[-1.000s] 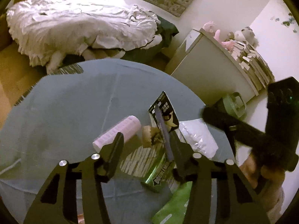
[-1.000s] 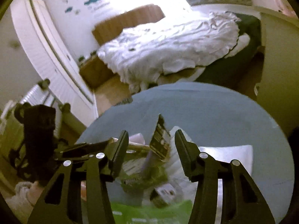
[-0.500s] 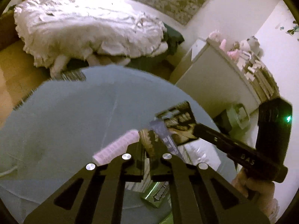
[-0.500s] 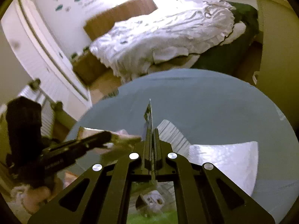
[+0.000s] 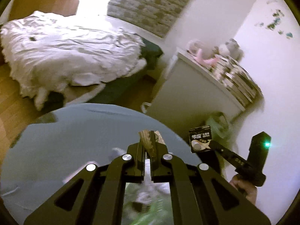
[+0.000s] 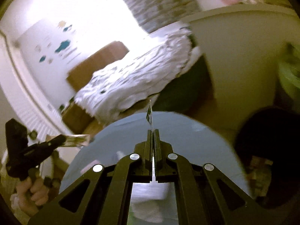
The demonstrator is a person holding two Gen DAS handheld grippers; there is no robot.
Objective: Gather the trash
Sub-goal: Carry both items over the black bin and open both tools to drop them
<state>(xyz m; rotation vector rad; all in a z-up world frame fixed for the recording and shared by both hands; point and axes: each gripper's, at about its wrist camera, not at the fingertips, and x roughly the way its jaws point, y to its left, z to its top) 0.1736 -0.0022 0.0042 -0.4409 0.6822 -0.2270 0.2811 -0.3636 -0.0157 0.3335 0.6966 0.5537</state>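
My left gripper (image 5: 149,146) is shut on a crumpled brown-and-white wrapper (image 5: 148,140), held above the round blue table (image 5: 65,140). My right gripper (image 6: 153,135) is shut on a flat black card package (image 6: 150,115), seen edge-on there. In the left wrist view that package (image 5: 200,139) shows its black printed face at the right, off the table's edge, held by the right gripper (image 5: 212,146). The left gripper with its wrapper also shows at the left of the right wrist view (image 6: 75,140). More trash lies blurred under the left gripper (image 5: 146,200).
A bed with white bedding (image 5: 65,56) stands beyond the table. A white cabinet (image 5: 191,93) with books and plush toys is at the right. A green-lined bin (image 5: 218,125) sits beside the cabinet. A white padded bag (image 6: 150,193) lies on the table under my right gripper.
Both grippers closed on their items about half a second ago and have since lifted. The right gripper has carried the black package right, off the table toward the bin.
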